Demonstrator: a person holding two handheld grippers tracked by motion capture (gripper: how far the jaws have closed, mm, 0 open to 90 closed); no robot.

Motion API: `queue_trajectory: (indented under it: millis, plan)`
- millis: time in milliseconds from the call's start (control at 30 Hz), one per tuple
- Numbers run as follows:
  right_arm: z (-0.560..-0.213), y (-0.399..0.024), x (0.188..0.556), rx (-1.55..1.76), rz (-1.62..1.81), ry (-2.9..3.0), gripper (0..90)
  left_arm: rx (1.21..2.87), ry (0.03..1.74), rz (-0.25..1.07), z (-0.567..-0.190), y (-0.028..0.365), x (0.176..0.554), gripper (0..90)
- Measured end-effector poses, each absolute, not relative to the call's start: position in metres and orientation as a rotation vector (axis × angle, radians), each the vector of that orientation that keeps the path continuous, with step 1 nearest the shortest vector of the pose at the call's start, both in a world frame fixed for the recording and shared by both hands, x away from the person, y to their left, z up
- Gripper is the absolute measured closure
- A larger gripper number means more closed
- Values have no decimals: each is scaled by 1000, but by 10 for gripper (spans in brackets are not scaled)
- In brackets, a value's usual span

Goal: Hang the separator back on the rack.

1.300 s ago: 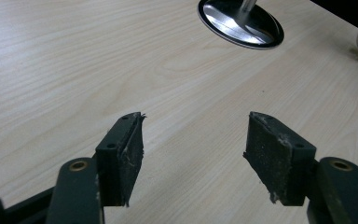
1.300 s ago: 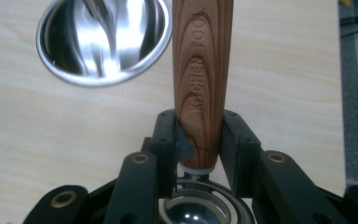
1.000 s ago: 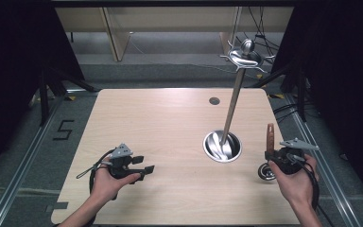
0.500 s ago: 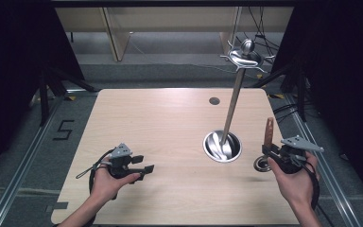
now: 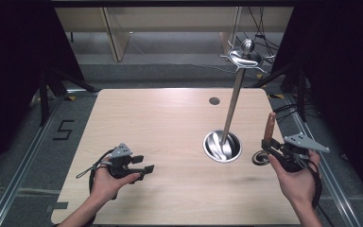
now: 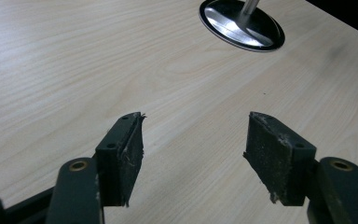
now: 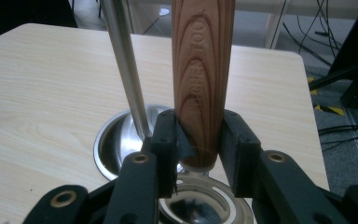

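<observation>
Wood grain marks the handle (image 7: 203, 79) clamped between the right gripper (image 5: 275, 150) jaws at about four o'clock on the table (image 5: 160, 123); the tool looks like a small ladle or strainer, its shiny round end (image 5: 260, 158) resting low by the table surface. Holding it near the lower end of the handle probably keeps the metal end steady. Its long axis stands nearly upright, handle tip toward twelve o'clock and upward. Just beside it, at three o'clock, stands the metal rack (image 5: 231, 113) with hooks on top, likely where it hangs. Left gripper (image 5: 139, 166) rests spread wide and empty at seven o'clock.
</observation>
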State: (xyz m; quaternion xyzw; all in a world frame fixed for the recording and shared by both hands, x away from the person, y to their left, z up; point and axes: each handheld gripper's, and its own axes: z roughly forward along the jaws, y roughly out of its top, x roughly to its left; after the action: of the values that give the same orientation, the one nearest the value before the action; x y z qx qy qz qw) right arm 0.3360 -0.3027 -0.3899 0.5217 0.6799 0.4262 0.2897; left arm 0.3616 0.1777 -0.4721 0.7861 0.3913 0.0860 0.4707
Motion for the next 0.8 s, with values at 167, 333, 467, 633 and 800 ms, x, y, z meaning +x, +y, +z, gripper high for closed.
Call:
queue_trajectory:
  millis: [167, 333, 467, 633, 800]
  plan:
    - [-388, -301, 335, 1399, 1138, 1803, 698, 1930, 962, 219, -472, 177, 362, 359]
    - [-384, -302, 335, 1369, 1152, 1776, 698, 1928, 963, 217, -472, 177, 362, 359]
    - [-381, -302, 334, 1347, 1162, 1758, 698, 1929, 962, 218, -472, 177, 362, 359]
    - [-375, -300, 334, 1356, 1176, 1758, 698, 1930, 963, 217, -473, 177, 362, 359]
    - [-371, -299, 336, 1341, 1191, 1760, 698, 1928, 963, 214, -473, 176, 362, 359]
